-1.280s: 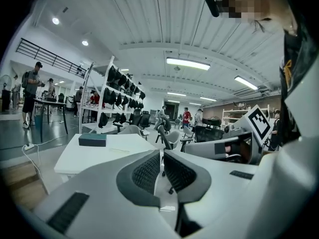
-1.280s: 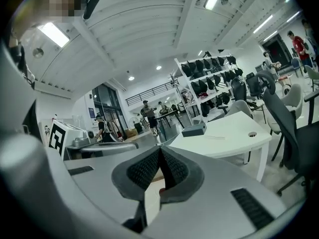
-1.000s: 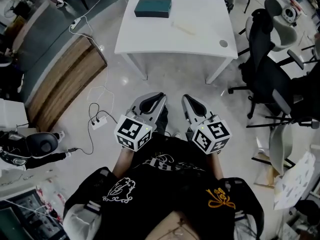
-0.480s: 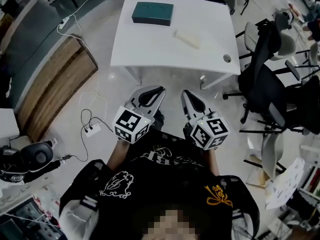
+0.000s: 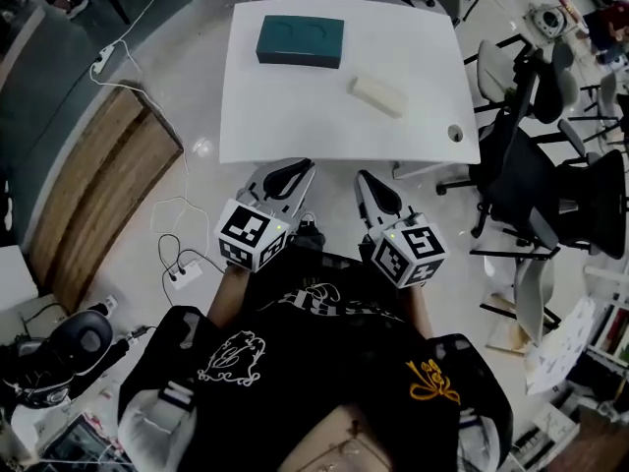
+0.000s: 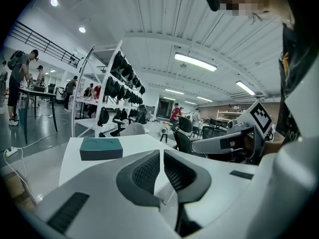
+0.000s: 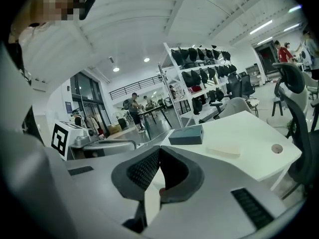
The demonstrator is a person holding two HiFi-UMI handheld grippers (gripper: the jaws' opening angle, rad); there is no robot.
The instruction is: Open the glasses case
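Note:
A white table [image 5: 295, 116] stands ahead of me. On its far left lies a teal rectangular box [image 5: 301, 41] [image 6: 101, 148] [image 7: 186, 135]. A pale cream oblong case [image 5: 378, 94] [image 7: 224, 150] lies right of the table's middle. My left gripper [image 5: 293, 167] [image 6: 162, 154] and right gripper [image 5: 367, 180] [image 7: 158, 151] are held side by side just short of the table's near edge, pointing at it. Both are shut with nothing between their jaws, well short of either object.
Black office chairs [image 5: 536, 165] crowd the table's right side. A round cable hole [image 5: 455, 133] sits at the table's near right corner. A power strip with cables [image 5: 185, 271] lies on the floor to the left, beside a wooden floor strip [image 5: 93, 200].
The table has come closer and lower in the head view. Both grippers now sit at its near edge, still shut and side by side.

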